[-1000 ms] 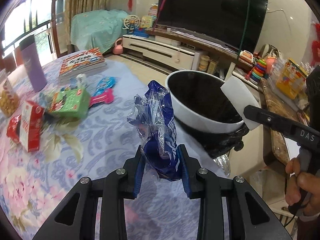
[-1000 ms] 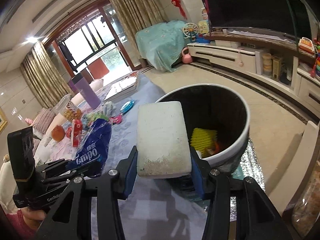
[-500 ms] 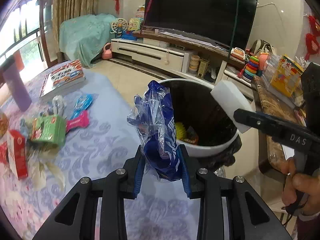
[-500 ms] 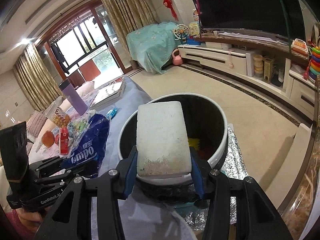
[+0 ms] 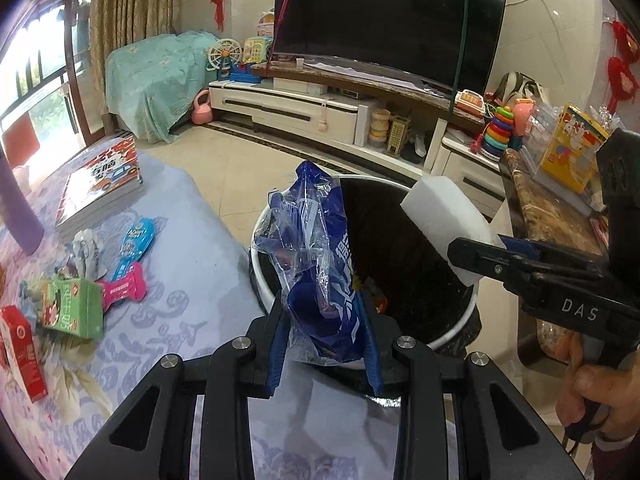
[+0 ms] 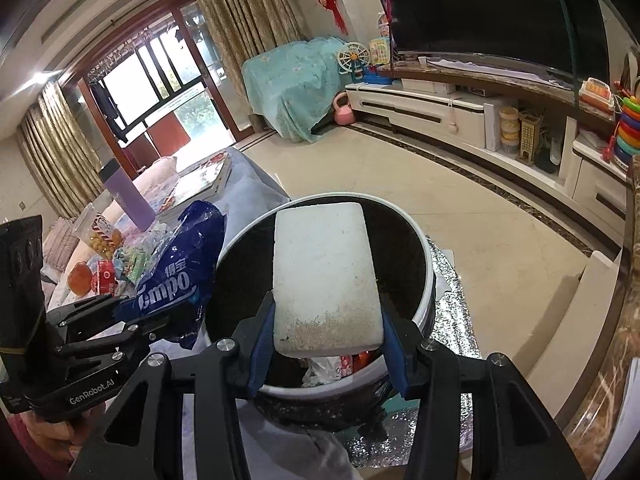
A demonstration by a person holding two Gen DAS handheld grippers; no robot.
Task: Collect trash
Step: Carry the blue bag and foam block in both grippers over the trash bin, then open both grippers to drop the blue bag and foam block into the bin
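My left gripper (image 5: 325,340) is shut on a crumpled blue plastic wrapper (image 5: 320,264) and holds it over the near rim of the white trash bin (image 5: 460,320) with a black liner. My right gripper (image 6: 326,344) is shut on a white foam block (image 6: 324,276), held above the bin's opening (image 6: 400,248). In the left wrist view the foam block (image 5: 444,224) and right gripper (image 5: 496,258) hang over the bin's right side. In the right wrist view the left gripper (image 6: 152,320) with the wrapper (image 6: 180,268) sits at the bin's left. Trash lies inside the bin (image 6: 340,364).
The table (image 5: 180,320) with a floral cloth holds a green box (image 5: 72,308), a red carton (image 5: 22,352), pink and blue wrappers (image 5: 128,256), a book (image 5: 100,184) and a purple bottle (image 6: 126,192). A TV stand (image 5: 320,108) and toys stand behind. A brown counter (image 5: 552,216) is at the right.
Both grippers have risen and moved forward towards the bin, so the wrapper and the foam block now hang over its opening. Both stay shut on their loads.
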